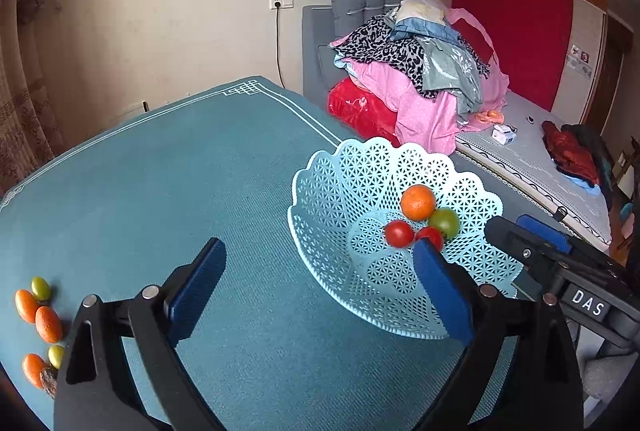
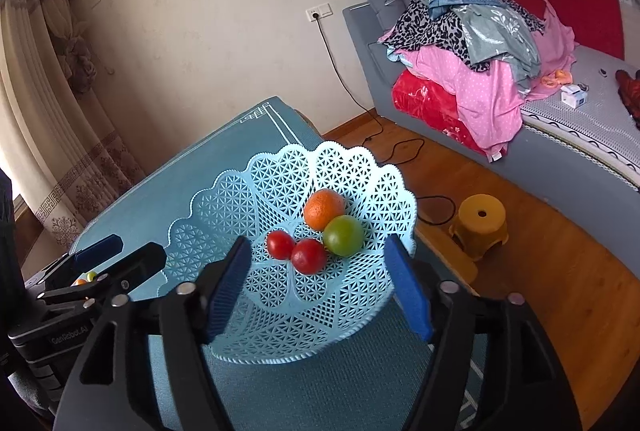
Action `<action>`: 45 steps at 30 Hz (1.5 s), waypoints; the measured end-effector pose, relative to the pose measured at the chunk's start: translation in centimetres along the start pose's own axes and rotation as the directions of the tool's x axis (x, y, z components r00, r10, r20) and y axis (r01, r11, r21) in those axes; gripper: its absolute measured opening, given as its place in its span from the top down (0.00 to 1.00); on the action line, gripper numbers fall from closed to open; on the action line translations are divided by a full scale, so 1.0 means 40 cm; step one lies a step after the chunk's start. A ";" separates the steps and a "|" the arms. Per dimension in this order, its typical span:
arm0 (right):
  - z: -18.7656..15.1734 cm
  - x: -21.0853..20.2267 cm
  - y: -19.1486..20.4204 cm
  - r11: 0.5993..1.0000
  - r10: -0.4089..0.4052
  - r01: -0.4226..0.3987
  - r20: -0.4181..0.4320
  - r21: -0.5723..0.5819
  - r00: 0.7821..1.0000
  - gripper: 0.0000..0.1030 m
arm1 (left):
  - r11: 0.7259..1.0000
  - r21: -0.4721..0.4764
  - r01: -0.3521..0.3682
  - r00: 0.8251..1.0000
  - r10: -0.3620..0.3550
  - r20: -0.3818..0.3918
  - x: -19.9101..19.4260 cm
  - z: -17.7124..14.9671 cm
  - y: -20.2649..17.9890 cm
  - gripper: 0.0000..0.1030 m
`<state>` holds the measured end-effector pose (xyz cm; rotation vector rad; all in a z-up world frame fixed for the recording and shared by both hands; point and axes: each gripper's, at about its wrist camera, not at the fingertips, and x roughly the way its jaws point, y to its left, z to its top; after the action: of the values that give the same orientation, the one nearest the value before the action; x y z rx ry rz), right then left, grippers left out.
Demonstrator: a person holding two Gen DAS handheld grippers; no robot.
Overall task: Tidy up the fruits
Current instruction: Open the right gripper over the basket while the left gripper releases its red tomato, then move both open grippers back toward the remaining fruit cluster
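Note:
A pale blue lattice basket (image 1: 340, 191) (image 2: 224, 199) stands near the right edge of the teal table. It holds an orange (image 1: 418, 202) (image 2: 323, 209), a green fruit (image 1: 444, 223) (image 2: 343, 235) and two red tomatoes (image 1: 399, 233) (image 2: 308, 255). My left gripper (image 1: 320, 251) is open above the basket's left rim, with nothing between its blue pads. My right gripper (image 2: 318, 245) is open over the basket's near side, its pads apart from the fruit. Several loose orange fruits (image 1: 48, 323) and small green ones (image 1: 41, 288) lie at the table's left edge.
The teal table cover (image 1: 180, 171) stretches left of the basket. To the right, the table edge drops to a wooden floor with a yellow stool (image 2: 480, 223) and a black cable (image 2: 400, 151). A bed with piled clothes (image 1: 420, 71) stands behind.

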<state>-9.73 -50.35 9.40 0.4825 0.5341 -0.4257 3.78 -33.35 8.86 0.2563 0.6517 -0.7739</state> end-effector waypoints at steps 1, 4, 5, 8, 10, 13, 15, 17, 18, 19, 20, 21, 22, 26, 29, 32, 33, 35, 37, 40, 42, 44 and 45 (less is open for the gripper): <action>-0.001 -0.001 -0.001 1.000 0.002 -0.002 0.003 0.002 1.000 0.25 | 1.000 -0.005 -0.004 1.000 0.004 -0.003 -0.001 -0.002 0.004 0.04; -0.004 0.000 0.007 1.000 0.017 -0.017 0.001 -0.004 1.000 0.25 | 0.999 -0.013 -0.039 0.999 0.039 -0.004 -0.007 -0.008 0.016 0.04; -0.005 0.000 0.010 1.000 0.020 -0.020 0.000 -0.005 1.000 0.25 | 0.999 -0.013 -0.049 0.999 0.049 -0.003 -0.008 -0.010 0.021 0.04; -0.011 0.002 0.022 0.999 0.034 -0.034 -0.007 -0.013 0.999 0.25 | 0.997 -0.012 -0.077 0.997 0.077 0.003 -0.022 -0.018 0.036 0.04; -0.014 0.004 0.029 0.999 0.041 -0.041 -0.011 -0.020 0.999 0.25 | 0.996 -0.010 -0.093 0.996 0.093 0.011 -0.033 -0.025 0.044 0.04; -0.022 0.005 0.041 0.998 0.048 -0.048 -0.016 -0.027 0.999 0.25 | 0.994 -0.015 -0.110 0.994 0.110 0.013 -0.048 -0.036 0.061 0.04; -0.026 0.004 0.052 0.998 0.052 -0.053 -0.017 -0.036 0.998 0.25 | 0.993 -0.024 -0.112 0.994 0.113 0.014 -0.060 -0.043 0.073 0.04; -0.028 0.001 0.063 0.997 0.053 -0.054 -0.013 -0.048 0.998 0.25 | 0.992 -0.032 -0.118 0.993 0.119 0.016 -0.072 -0.049 0.086 0.04; -0.029 -0.002 0.069 0.997 0.052 -0.053 -0.008 -0.055 0.999 0.25 | 0.992 -0.036 -0.124 0.992 0.124 0.017 -0.077 -0.053 0.092 0.04; -0.030 -0.004 0.075 0.997 0.052 -0.052 -0.005 -0.061 0.999 0.25 | 0.991 -0.041 -0.130 0.991 0.131 0.016 -0.082 -0.057 0.100 0.04; -0.031 -0.006 0.081 0.996 0.053 -0.053 -0.001 -0.067 0.999 0.25 | 0.990 -0.048 -0.135 0.991 0.136 0.015 -0.088 -0.061 0.108 0.04; -0.032 -0.008 0.085 0.996 0.056 -0.056 0.000 -0.070 0.998 0.25 | 0.989 -0.054 -0.138 0.990 0.139 0.015 -0.093 -0.064 0.116 0.04; -0.033 -0.009 0.090 0.996 0.059 -0.059 0.001 -0.073 0.998 0.25 | 0.988 -0.064 -0.142 0.990 0.143 0.014 -0.099 -0.069 0.126 0.04; -0.041 -0.008 0.115 0.994 0.070 -0.070 -0.007 -0.086 0.998 0.25 | 0.983 -0.090 -0.160 0.987 0.161 0.010 -0.121 -0.085 0.160 0.04; -0.047 -0.007 0.133 0.992 0.078 -0.079 -0.013 -0.100 0.997 0.25 | 0.979 -0.115 -0.170 0.985 0.172 0.010 -0.140 -0.096 0.188 0.04; -0.054 -0.006 0.154 0.990 0.087 -0.088 -0.019 -0.114 0.996 0.25 | 0.974 -0.133 -0.184 0.982 0.187 0.012 -0.158 -0.108 0.213 0.04; -0.055 -0.006 0.160 0.989 0.089 -0.091 -0.020 -0.119 0.996 0.25 | 0.972 -0.138 -0.189 0.981 0.192 0.010 -0.161 -0.110 0.220 0.04; -0.060 -0.007 0.175 0.987 0.093 -0.095 -0.021 -0.130 0.995 0.25 | 0.969 -0.149 -0.199 0.979 0.202 0.005 -0.168 -0.118 0.233 0.04; -0.064 -0.006 0.191 0.985 0.097 -0.099 -0.022 -0.142 0.995 0.25 | 0.965 -0.160 -0.210 0.977 0.213 0.000 -0.174 -0.128 0.248 0.04; -0.071 -0.004 0.212 0.982 0.106 -0.109 -0.028 -0.157 0.994 0.25 | 0.957 -0.179 -0.227 0.973 0.229 -0.005 -0.183 -0.141 0.272 0.04; -0.077 -0.003 0.226 0.979 0.112 -0.115 -0.033 -0.167 0.993 0.25 | 0.951 -0.197 -0.237 0.971 0.240 -0.007 -0.193 -0.149 0.292 0.04; -0.080 -0.002 0.237 0.978 0.117 -0.122 -0.037 -0.172 0.992 0.25 | 0.946 -0.211 -0.247 0.968 0.250 -0.011 -0.201 -0.159 0.310 0.04; -0.081 0.000 0.242 0.977 0.120 -0.125 -0.040 -0.175 0.992 0.25 | 0.943 -0.218 -0.252 0.967 0.255 -0.013 -0.205 -0.164 0.318 0.04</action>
<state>-6.13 -40.82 10.05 0.3489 0.5615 -0.2508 5.59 -16.94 8.70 0.1297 0.6676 -0.4517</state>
